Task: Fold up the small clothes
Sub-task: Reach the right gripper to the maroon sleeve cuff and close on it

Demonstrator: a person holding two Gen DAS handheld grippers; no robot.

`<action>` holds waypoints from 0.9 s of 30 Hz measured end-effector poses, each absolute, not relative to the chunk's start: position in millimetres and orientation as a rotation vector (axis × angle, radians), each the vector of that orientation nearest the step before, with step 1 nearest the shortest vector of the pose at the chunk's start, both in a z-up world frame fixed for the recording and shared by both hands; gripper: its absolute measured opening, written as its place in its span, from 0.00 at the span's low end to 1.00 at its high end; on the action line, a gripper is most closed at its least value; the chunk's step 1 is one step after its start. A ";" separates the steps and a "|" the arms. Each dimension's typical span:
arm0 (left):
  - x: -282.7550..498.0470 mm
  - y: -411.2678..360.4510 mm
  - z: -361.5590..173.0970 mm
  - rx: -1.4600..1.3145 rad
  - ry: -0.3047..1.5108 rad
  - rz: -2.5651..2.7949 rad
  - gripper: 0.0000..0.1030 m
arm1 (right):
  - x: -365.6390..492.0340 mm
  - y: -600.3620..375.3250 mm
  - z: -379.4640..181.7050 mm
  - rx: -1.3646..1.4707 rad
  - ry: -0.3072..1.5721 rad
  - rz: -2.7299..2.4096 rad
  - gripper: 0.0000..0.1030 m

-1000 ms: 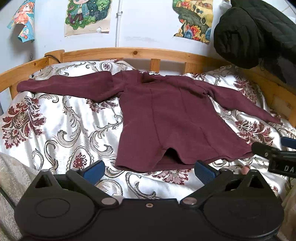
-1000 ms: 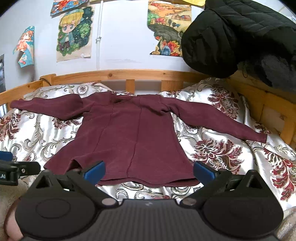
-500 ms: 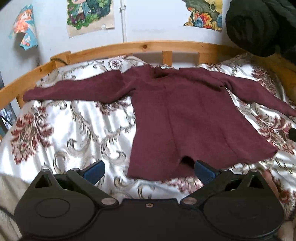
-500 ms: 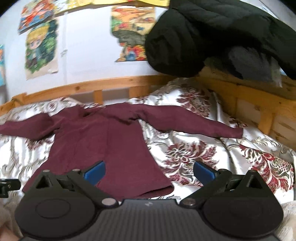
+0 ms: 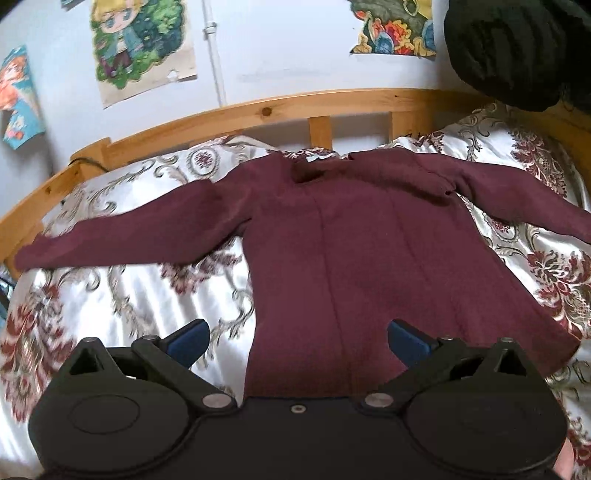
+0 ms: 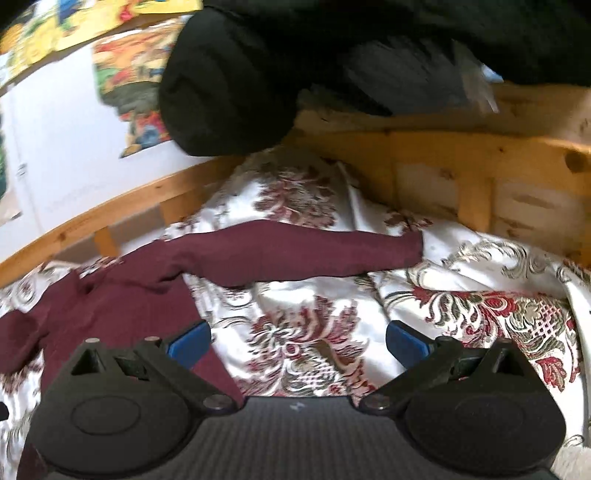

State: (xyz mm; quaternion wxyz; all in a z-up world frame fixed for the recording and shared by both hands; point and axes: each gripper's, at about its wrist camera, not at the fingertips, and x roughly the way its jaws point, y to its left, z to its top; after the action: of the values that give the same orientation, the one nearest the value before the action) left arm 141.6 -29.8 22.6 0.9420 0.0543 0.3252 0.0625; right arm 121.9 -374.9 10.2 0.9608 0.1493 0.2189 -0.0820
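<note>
Both claws have swung apart since a second ago: our left claw [image 5: 297, 341] has advanced over the hem of the maroon sweater [image 5: 376, 258], while our right claw [image 6: 298, 343] has turned away toward the garment's outstretched right sleeve [image 6: 295, 258]. Each claw stands wide open, blue pads spread and holding nothing.

Nearest us in the left wrist view, one blue pad [image 5: 186, 341] hangs over the bedspread [image 5: 122, 295] just beside the sweater's side edge; the other sits above the lower body of the garment. Whether either pad touches the cloth we cannot tell. In the right wrist view, the gap between the pads frames bare bedspread [image 6: 310, 354], with the sweater's side edge passing beneath the left-hand pad.

Beyond the claws, the sweater lies flat and face up on the white satin bedspread with its dark red floral pattern, collar toward the headboard, both sleeves spread out to the sides. The right sleeve's cuff ends near the wooden side rail [image 6: 480, 173].

Farther back, the wooden headboard [image 5: 258, 110] curves across the left wrist view. A black padded jacket [image 6: 236, 81] hangs over the far corner of the bed frame. On the pale wall behind it are a cartoon poster [image 5: 142, 44] of a fair-haired figure, a white pipe [image 5: 216, 55] and a colourful landscape print [image 5: 397, 31].
</note>
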 end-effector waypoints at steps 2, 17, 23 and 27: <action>156.9 -30.8 22.6 0.130 0.669 0.111 0.99 | 132.0 -382.7 6.9 0.319 0.450 -0.173 1.00; 216.2 -0.9 -34.5 0.067 0.721 -0.012 0.99 | 188.0 -432.3 -11.7 0.355 0.450 -0.307 1.00; 223.3 2.7 -42.4 0.038 0.740 -0.016 0.99 | 220.7 -470.7 -21.6 0.385 0.439 -0.433 1.00; 227.5 -2.2 -47.1 0.049 0.759 -0.037 0.99 | 241.9 -492.2 -31.1 0.481 0.443 -0.477 0.99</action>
State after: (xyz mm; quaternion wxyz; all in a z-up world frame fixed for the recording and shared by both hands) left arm 227.5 -2.2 -47.1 0.9284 0.0239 0.3703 -0.0181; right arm 241.9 -492.2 -31.1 0.9191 0.2342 0.2154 -0.2323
